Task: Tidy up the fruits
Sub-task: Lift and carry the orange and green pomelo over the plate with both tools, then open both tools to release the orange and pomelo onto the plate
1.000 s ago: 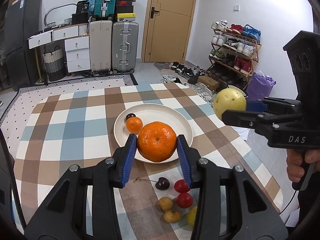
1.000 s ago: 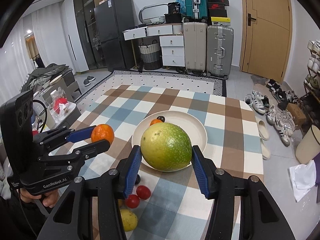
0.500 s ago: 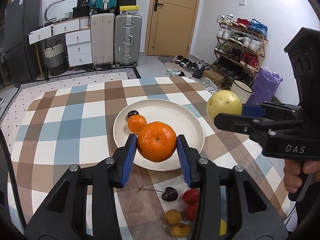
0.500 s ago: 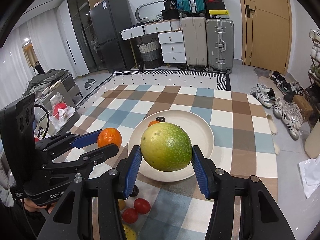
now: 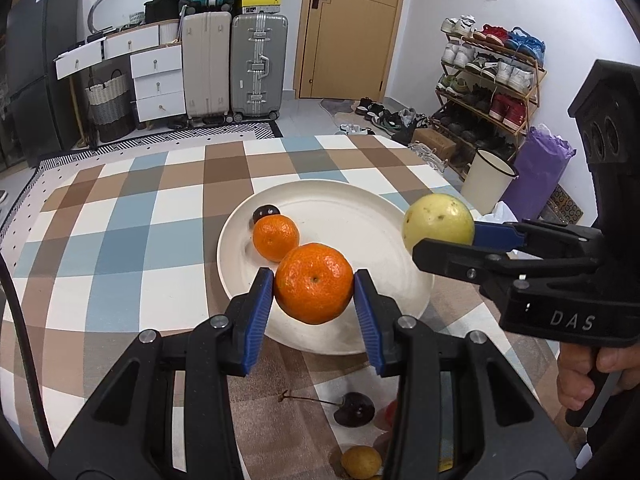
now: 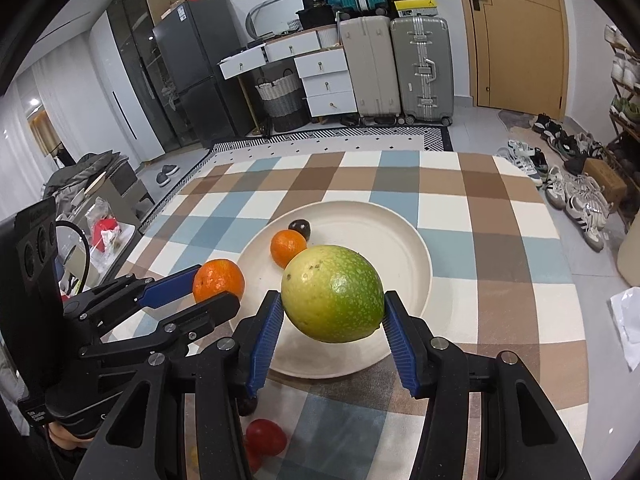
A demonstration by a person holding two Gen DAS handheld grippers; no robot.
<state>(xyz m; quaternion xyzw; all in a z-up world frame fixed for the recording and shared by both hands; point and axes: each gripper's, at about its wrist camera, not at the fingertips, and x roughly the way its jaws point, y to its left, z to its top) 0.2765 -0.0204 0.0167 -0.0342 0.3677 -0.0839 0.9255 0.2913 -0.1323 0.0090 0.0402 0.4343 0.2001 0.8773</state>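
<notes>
— Over the checked-cloth table (image 5: 120, 240), why are both fruits held above the round cream plate (image 5: 360, 216)?
— Likely to set them down there, beside the small orange mandarin (image 5: 276, 238) and dark cherry (image 5: 266, 211) on it. The right claw (image 6: 334, 320) clamps the big yellow-green round fruit (image 6: 332, 292); the left claw (image 5: 314, 300) grips the larger orange mandarin (image 5: 314, 288).
— And the poses?
— Both level, pointing forward over the plate's near rim. Loose cherries (image 5: 354, 410) wait on the table.
</notes>
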